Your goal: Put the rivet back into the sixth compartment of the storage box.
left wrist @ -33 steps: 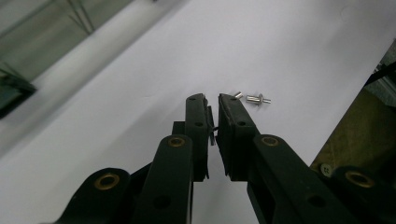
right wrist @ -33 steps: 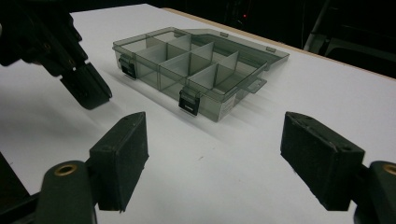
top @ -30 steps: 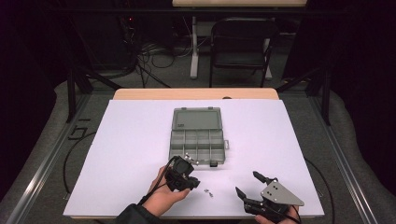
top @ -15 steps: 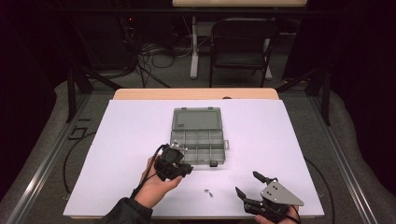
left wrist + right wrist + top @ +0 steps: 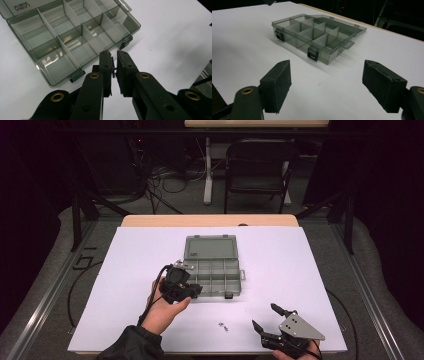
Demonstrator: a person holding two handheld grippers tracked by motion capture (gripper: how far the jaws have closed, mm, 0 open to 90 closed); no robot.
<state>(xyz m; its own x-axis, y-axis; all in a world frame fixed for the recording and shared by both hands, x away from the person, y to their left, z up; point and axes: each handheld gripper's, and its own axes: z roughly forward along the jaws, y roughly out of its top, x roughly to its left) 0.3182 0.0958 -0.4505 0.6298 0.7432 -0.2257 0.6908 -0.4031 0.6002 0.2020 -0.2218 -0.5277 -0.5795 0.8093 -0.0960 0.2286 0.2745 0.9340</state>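
Note:
A clear grey compartment box (image 5: 212, 270) lies open in the middle of the white table, its lid (image 5: 210, 246) folded back. In the left gripper view its empty compartments (image 5: 70, 37) lie just beyond my left gripper (image 5: 113, 53). That gripper is shut on a small thin dark part (image 5: 113, 71) pinched between the pads. In the high view the left gripper (image 5: 192, 290) hovers at the box's near left corner, held in a hand. My right gripper (image 5: 265, 316) rests near the table's front edge, jaws wide open and bare (image 5: 327, 72), facing the box (image 5: 317, 35).
A few tiny loose metal parts (image 5: 222, 325) lie on the table between the two grippers. The white table surface (image 5: 310, 270) spreads around the box. A black chair (image 5: 257, 167) and cables stand beyond the far edge.
My left gripper has lifted from beside the loose parts and moved away and left, toward the box's near left corner. The right gripper has stayed put.

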